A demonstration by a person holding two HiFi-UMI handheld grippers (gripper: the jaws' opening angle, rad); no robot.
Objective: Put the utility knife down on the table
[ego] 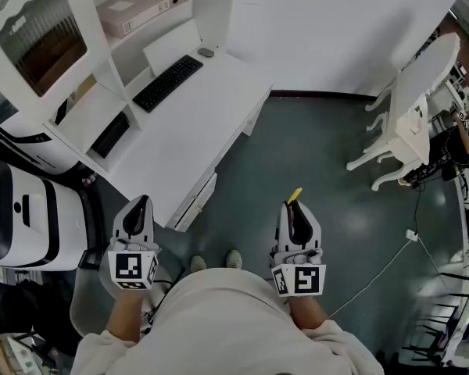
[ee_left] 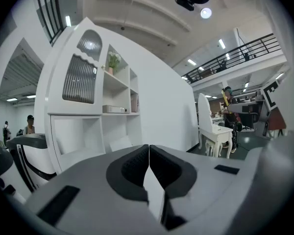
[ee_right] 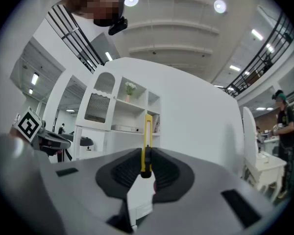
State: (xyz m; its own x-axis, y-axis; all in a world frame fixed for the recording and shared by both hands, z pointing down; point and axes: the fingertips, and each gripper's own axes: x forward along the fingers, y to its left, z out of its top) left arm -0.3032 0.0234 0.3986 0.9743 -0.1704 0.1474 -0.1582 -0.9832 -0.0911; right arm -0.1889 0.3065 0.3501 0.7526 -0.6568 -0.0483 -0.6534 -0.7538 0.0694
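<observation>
1 utility knife is pinched in the right tongs; the left tongs are pressed together.

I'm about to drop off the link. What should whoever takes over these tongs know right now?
Left tongs: shut, empty.
Right tongs: shut on the yellow utility knife, which sticks out past the jaws.
Table: ahead and to the left, bare top beside the keyboard. The knife is over the floor.
Done: knife gripped.
Left: carry it over the table, set it down, release.
</observation>
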